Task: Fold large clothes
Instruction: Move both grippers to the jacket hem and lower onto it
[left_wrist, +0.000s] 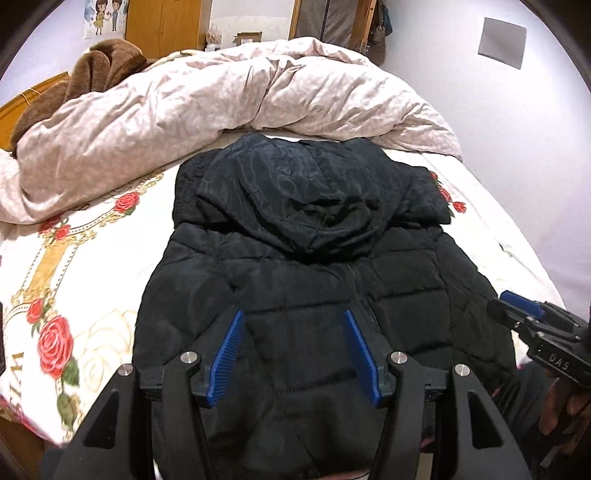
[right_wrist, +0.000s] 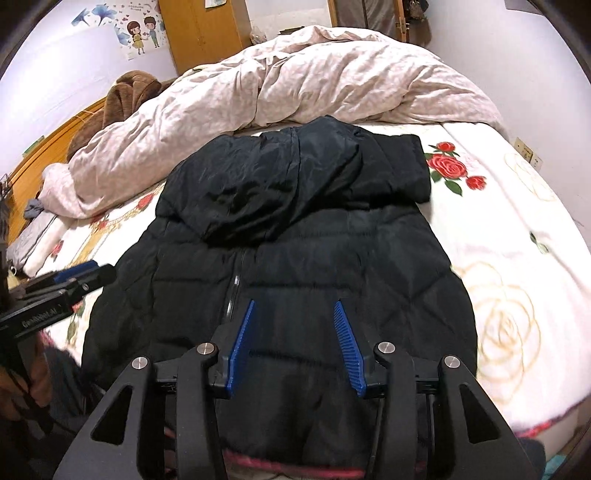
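Observation:
A black quilted puffer jacket (left_wrist: 295, 280) lies flat on the bed, front up, zipper down the middle, hood (left_wrist: 295, 199) folded down over the chest and sleeves tucked in. It also shows in the right wrist view (right_wrist: 288, 258). My left gripper (left_wrist: 293, 314) is open and empty, hovering over the jacket's lower left part. My right gripper (right_wrist: 294, 304) is open and empty over the lower right part. Each gripper shows from the side in the other's view, the right one (left_wrist: 517, 306) at the jacket's right edge, the left one (right_wrist: 85, 271) at its left edge.
A white bedsheet with red roses (left_wrist: 55, 332) covers the bed. A crumpled pale pink duvet (left_wrist: 221, 96) lies across the far side behind the jacket. A brown plush blanket (left_wrist: 99, 62) sits at the far left by the wooden headboard (right_wrist: 48, 144). Walls surround the bed.

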